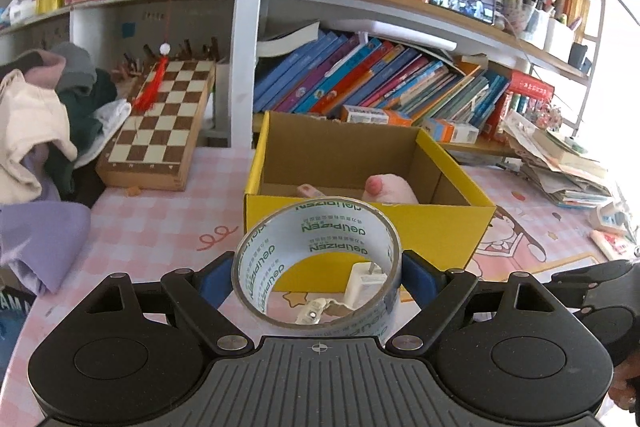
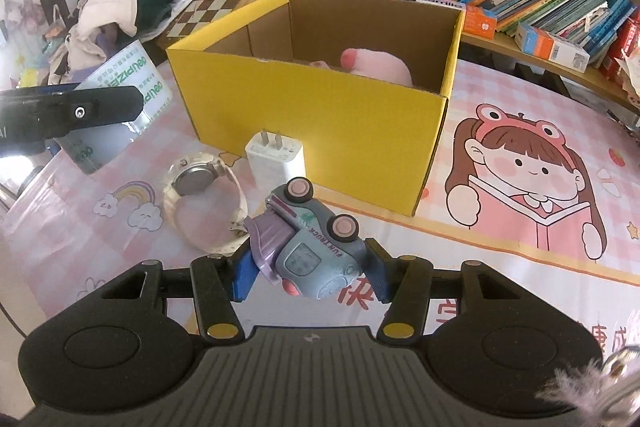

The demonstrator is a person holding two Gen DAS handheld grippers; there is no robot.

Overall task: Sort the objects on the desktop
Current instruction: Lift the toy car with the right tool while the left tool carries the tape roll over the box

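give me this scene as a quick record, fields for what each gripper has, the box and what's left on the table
left hand-held gripper: shut on tape roll
right hand-held gripper: shut on toy truck
yellow box: open, pink plush toy inside
left on table: watch, charger plug, both in front of box

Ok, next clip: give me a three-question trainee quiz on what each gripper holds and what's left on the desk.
1. True or false: the left gripper is clamped on the roll of clear tape.
2. What does the right gripper hold?
A. wristwatch
B. toy truck
C. charger plug
3. Fill in: the pink plush toy lies inside the ____ cardboard box.

Key: 1 true; 2 B, the toy truck; 3 yellow.
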